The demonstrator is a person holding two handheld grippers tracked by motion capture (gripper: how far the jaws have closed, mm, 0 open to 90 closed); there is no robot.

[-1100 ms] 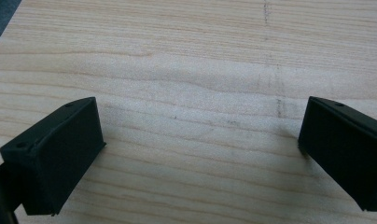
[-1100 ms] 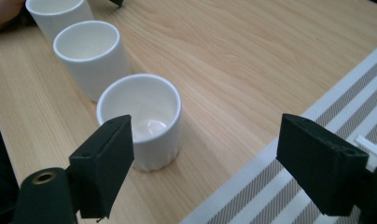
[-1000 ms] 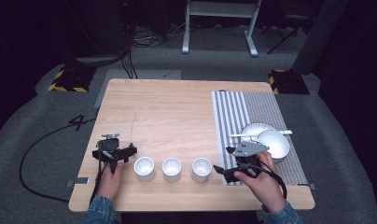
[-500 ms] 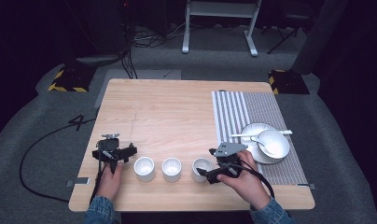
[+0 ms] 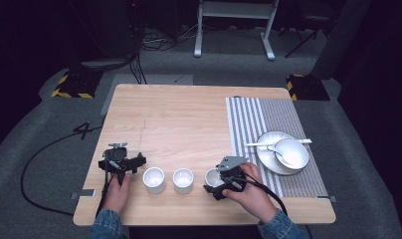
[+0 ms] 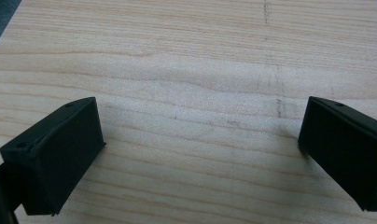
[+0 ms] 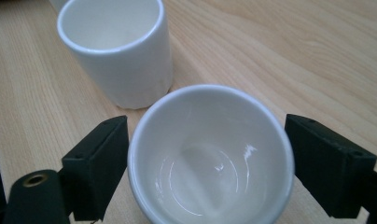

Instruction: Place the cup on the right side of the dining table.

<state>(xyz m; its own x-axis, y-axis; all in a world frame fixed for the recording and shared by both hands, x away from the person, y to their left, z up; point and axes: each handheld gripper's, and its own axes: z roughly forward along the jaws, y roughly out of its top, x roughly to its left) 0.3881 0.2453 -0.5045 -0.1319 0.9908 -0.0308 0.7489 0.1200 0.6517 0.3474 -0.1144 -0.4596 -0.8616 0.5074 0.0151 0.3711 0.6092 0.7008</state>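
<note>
Your right gripper (image 7: 207, 154) had moved left from the plate (image 5: 268, 162); its wide jaws flanked the nearest cup (image 7: 210, 158), ungripped.

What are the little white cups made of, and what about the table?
The cup between the right claw tips looks like glazed ceramic, maybe porcelain: smooth white walls with bright shiny glints inside. The cup behind it has the same gloss. The table looks like pale wood or a wood-look top, with long grain lines and a matte surface.
</note>
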